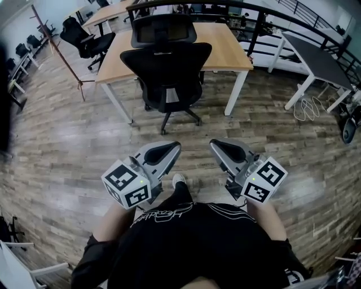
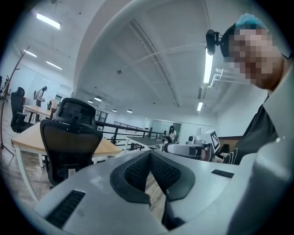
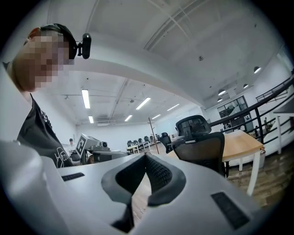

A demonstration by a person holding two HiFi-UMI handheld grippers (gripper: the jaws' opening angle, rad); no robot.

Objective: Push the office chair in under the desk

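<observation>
Office chair (image 1: 167,70) stands at the wooden desk's (image 1: 228,53) front edge, its base between the 2 front legs. It looks largely tucked in, with little left to do. Left gripper (image 1: 174,149) and right gripper (image 1: 218,147) are clenched on nothing, well apart from it. The shirt's print is unreadable.

Two claws (image 1: 175,148) (image 1: 215,144), two wooden desks (image 1: 225,51) (image 1: 110,12), one dark desk (image 1: 316,56), one coat stand (image 1: 61,53), two black chairs (image 1: 166,62) (image 1: 84,36) close by.

Wood-plank floor (image 1: 67,147), a coat stand (image 1: 61,53) at left, black railing (image 1: 258,29), strip lights (image 3: 85,98) on a white ceiling (image 2: 138,69).
</observation>
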